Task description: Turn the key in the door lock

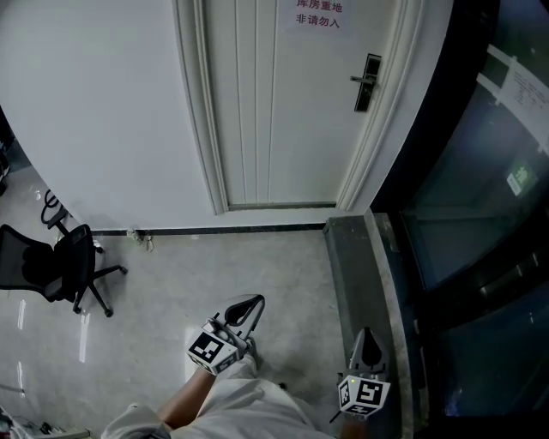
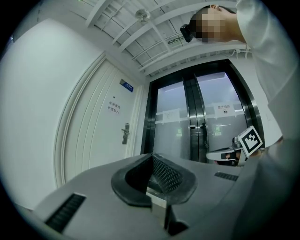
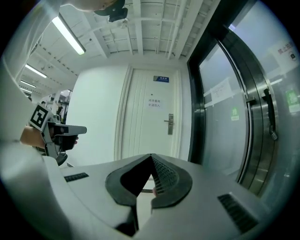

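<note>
Ahead, dark lock plate (image 1: 369, 84), silver lever (image 1: 358, 80), white door (image 1: 283, 111).

Door (image 1: 274, 103) dead ahead at the far end of the floor (image 1: 214, 266), lock (image 1: 368, 82) on its right edge, a sign (image 1: 317, 15) up near its top. Left of the door runs the wall (image 1: 94, 111), with an office chair (image 1: 60, 266) standing before it. On the right, glass doors (image 1: 480, 189) behind a sill (image 1: 356, 257). Close in, the left tool (image 1: 253, 303) is over the floor and the right tool (image 1: 366, 334) beside it over the sill, both well apart from the door.
</note>
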A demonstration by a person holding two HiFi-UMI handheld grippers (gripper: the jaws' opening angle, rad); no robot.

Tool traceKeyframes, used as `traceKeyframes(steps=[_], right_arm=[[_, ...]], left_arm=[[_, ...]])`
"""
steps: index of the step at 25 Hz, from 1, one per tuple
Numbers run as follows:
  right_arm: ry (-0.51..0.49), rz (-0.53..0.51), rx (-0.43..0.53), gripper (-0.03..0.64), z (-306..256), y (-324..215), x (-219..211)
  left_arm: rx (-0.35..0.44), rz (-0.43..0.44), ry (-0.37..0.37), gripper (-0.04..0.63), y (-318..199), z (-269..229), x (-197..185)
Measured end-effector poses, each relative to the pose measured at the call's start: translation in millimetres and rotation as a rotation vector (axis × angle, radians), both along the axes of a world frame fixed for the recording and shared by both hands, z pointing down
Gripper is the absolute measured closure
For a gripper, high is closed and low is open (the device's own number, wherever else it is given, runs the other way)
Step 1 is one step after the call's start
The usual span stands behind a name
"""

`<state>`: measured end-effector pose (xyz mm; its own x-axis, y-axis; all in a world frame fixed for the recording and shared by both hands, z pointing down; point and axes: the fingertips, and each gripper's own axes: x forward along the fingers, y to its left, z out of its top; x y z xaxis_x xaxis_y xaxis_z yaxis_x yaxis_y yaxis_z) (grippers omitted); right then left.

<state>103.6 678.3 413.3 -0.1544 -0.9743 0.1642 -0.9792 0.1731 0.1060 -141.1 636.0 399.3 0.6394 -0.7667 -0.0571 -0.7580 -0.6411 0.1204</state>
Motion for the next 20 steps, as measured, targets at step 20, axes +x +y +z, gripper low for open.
traceKeyframes(steps=[20], right_arm=[[0.038, 0.134, -0.021, 0.626, -8, -146, -86]], left_arm=[[0.02, 0.169, 0.043, 0.589, -174, -1, -67]])
